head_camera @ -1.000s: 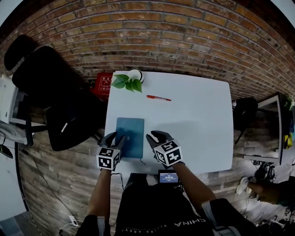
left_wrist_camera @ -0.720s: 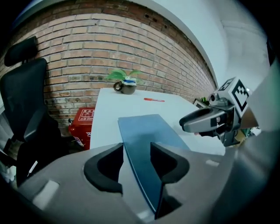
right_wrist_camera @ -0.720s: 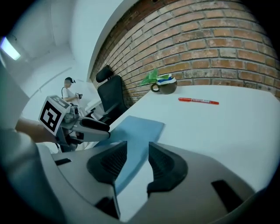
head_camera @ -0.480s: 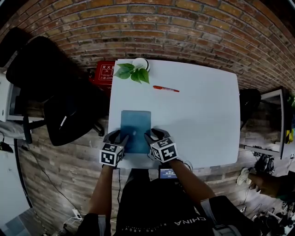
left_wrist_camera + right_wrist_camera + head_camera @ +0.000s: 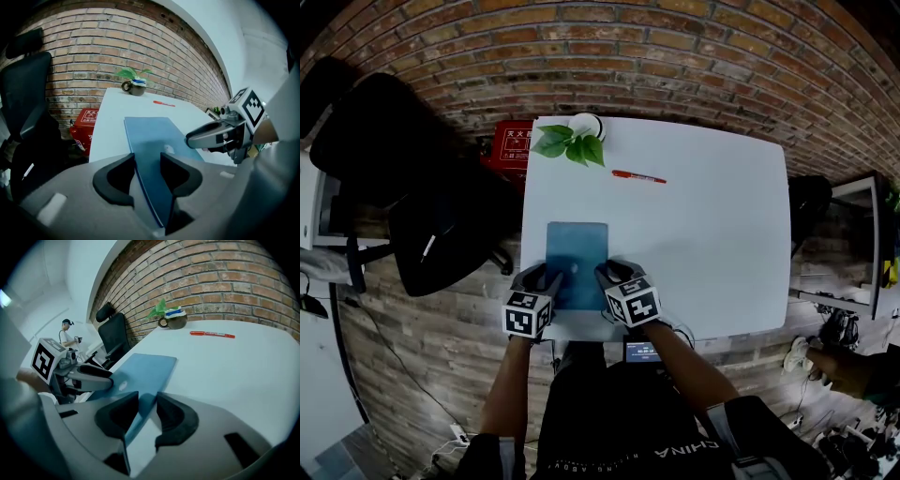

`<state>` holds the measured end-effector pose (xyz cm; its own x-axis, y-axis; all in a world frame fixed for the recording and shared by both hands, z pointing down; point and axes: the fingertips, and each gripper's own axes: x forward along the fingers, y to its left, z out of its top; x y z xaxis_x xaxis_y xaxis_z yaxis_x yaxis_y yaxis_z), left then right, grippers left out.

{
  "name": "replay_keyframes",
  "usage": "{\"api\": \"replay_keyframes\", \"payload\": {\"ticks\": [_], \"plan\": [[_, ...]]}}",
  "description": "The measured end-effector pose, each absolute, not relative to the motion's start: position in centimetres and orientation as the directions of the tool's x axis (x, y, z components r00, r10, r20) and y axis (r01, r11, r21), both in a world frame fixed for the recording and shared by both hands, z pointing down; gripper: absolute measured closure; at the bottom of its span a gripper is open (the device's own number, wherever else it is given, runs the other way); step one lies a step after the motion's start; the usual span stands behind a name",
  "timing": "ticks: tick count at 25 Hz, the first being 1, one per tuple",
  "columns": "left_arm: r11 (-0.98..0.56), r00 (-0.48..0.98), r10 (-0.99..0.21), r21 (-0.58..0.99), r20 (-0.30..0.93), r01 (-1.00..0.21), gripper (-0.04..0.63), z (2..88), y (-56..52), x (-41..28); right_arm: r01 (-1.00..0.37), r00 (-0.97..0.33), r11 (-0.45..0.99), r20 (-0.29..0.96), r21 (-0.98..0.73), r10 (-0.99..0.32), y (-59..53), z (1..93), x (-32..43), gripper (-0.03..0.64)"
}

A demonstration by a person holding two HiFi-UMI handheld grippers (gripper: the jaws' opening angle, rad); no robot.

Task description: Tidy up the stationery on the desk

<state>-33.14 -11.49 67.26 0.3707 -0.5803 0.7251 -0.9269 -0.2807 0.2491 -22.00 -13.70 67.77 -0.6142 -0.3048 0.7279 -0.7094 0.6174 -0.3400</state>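
A blue notebook (image 5: 577, 261) lies on the white desk (image 5: 703, 244), close to its near edge. My left gripper (image 5: 547, 279) is shut on the notebook's near left corner, and the cover (image 5: 150, 133) runs between its jaws. At the near right corner my right gripper (image 5: 606, 277) is shut on the notebook (image 5: 143, 369) the same way. Each gripper shows in the other's view: the right gripper (image 5: 194, 139) and the left gripper (image 5: 105, 376). Far back on the desk lies a red pen (image 5: 638, 176), which also shows in the two gripper views (image 5: 212, 334) (image 5: 164, 103).
A potted plant (image 5: 577, 139) stands at the desk's far left corner (image 5: 169, 319). A black office chair (image 5: 394, 178) and a red box (image 5: 514, 155) sit left of the desk. A brick wall runs behind. A person (image 5: 68, 337) stands far off.
My right gripper has moved left onto the notebook's near right corner. The notebook now lies square to the desk between both grippers.
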Motion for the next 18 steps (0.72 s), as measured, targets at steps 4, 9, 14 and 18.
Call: {"api": "replay_keyframes", "payload": {"ticks": [4,9,14,18], "plan": [[-0.274,0.370,-0.574,0.254,0.731,-0.927,0.422,67.3,-11.4,-33.0,-0.721,-0.605,0.607,0.731,-0.335,-0.316,-13.8,67.8,-21.8,0.488],[-0.274,0.394,-0.569,0.286,0.721,-0.918,0.430,67.3,-11.5,-31.1,-0.751,-0.585,0.571,0.735,-0.332,-0.342,-14.5,67.8,-20.0,0.488],[-0.318,0.430,-0.548,0.297,0.717,-0.901,0.436,67.4,-12.0,-27.4,-0.793,-0.544,0.526,0.746,-0.308,-0.384,-15.6,67.9,-16.4,0.488],[-0.356,0.456,-0.527,0.301,0.717,-0.885,0.437,67.4,-13.1,-24.1,-0.822,-0.514,0.488,0.754,-0.295,-0.410,-16.3,67.9,-13.0,0.488]]}}
